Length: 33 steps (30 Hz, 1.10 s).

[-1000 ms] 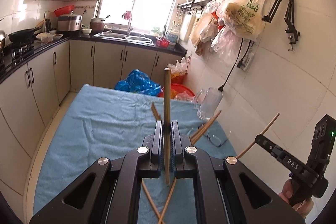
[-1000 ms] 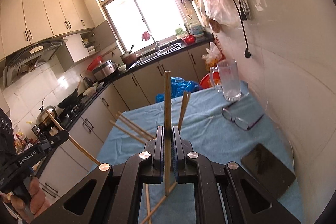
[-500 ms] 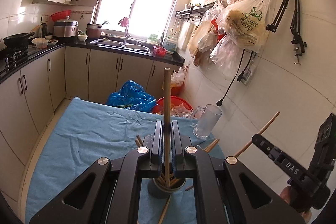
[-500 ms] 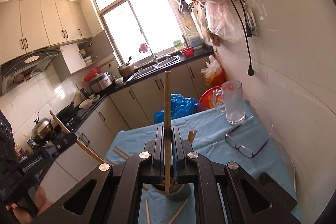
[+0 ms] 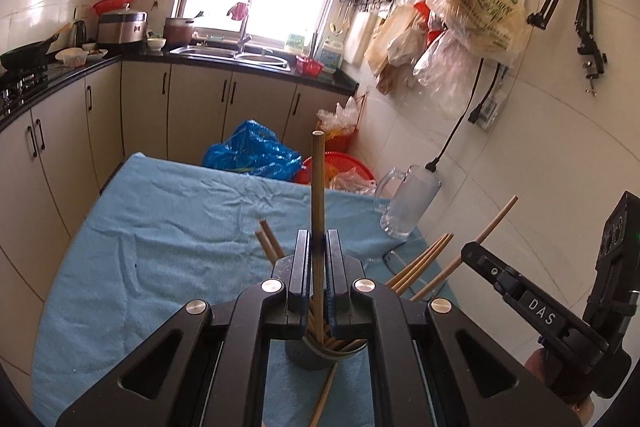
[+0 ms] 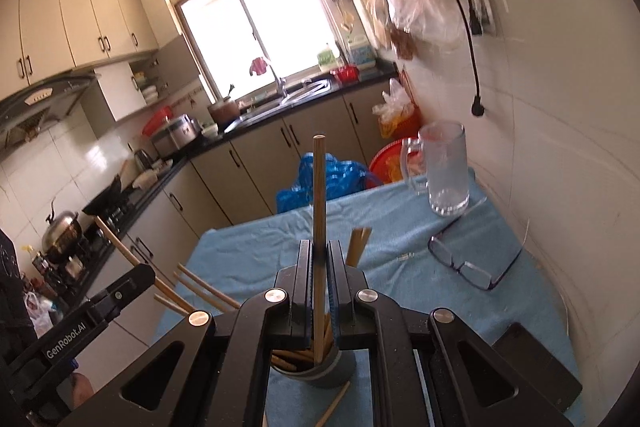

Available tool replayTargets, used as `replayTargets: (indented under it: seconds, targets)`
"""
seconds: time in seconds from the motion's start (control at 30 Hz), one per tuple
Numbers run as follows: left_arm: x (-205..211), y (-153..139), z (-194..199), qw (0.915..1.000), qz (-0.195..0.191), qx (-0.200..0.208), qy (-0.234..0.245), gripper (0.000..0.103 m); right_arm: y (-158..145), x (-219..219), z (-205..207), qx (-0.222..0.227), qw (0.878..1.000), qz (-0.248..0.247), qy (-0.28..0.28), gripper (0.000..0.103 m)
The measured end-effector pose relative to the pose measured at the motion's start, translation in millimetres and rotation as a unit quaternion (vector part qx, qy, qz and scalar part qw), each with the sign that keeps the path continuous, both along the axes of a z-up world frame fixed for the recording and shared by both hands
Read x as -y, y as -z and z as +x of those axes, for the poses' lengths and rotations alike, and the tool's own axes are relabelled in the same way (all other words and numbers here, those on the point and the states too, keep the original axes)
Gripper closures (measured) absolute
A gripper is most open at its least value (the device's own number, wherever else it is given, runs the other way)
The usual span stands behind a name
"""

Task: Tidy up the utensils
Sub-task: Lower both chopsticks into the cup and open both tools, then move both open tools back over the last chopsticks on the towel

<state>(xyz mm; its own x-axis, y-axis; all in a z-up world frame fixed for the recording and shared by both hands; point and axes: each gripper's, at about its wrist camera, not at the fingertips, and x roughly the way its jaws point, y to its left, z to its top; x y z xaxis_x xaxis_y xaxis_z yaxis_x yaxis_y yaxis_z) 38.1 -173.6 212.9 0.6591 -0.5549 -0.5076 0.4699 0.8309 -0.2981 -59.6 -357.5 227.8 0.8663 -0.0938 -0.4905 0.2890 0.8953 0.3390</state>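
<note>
Chopsticks: each gripper clamped one long, pale-brown wooden chopstick (image 5: 318, 211) upright; more leaned in a grey round holder (image 5: 316, 357)
Surface: wrinkled light-blue towel (image 5: 168, 235) on a table; frosted glass mug (image 6: 446, 169) at 1 o'clock; kitchen cabinets, bright window behind
Position: holder directly beneath left gripper (image 5: 318, 263) and right gripper (image 6: 319, 267); the right one's chopstick (image 6: 319, 227) dipped into the holder

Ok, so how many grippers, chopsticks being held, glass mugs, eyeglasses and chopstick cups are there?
Grippers: 2 (left gripper, right gripper)
Held chopsticks: 2 (left chopstick, right chopstick)
Glass mug: 1
Eyeglasses: 1
Grey cup: 1
Total: 7
</note>
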Motion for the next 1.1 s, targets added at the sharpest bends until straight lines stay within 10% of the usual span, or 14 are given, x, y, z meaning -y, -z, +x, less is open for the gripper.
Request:
replayTargets:
  seconds: [0.33,0.47,0.73,1.1]
  targets:
    - [1,12,0,0.9999,0.010,-0.011,0.001,0.096,26,-1,7,-0.030,0.999,0.017,-0.014,0.095]
    - [-3,5,-10,1.0000,0.006,-0.002,0.006,0.075,21,3,-3,-0.021,0.999,0.028,-0.019,0.093]
    - [-41,-12,-51,0.9998,-0.013,0.014,0.001,0.068,11,1,-53,-0.004,0.999,0.043,-0.021,0.087]
    - [-121,70,-98,0.9947,0.019,-0.093,-0.040,0.064,89,-6,-91,-0.109,0.985,0.131,-0.039,0.081]
